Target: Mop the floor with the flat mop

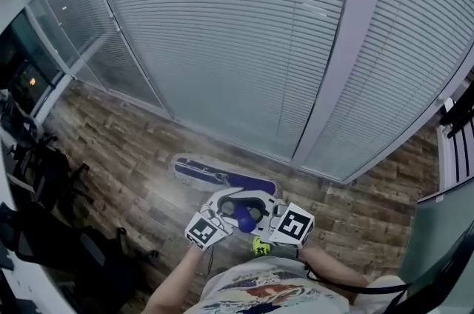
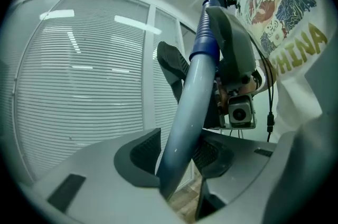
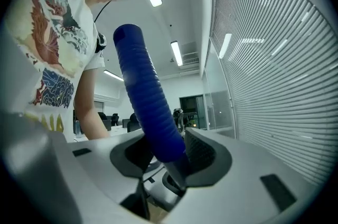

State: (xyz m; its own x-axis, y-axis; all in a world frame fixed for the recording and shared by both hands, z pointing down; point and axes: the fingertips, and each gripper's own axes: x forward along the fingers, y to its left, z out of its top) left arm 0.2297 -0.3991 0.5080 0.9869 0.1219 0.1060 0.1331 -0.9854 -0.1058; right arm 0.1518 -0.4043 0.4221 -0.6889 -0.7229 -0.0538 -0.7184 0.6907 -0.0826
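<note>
Left gripper (image 2: 177, 157): pinching the flat mop's smooth pale-blue pole (image 2: 186, 106).
Right gripper (image 3: 168, 151): pinching the ribbed dark-blue grip (image 3: 148, 106).
Mop head (image 1: 215, 175): flat purple-and-white pad, lying on the brown wood-plank floor (image 1: 111, 142), near the slatted glass wall (image 1: 222, 46).

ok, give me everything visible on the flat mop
The flat mop has a long purple and white head lying flat on the wood-look floor, near the glass wall with blinds. Its shaft looks like smooth pale blue metal and leans steeply, and the jaws of the left gripper are closed on it. Higher up, a ribbed dark blue grip is clamped in the jaws of the right gripper.
</note>
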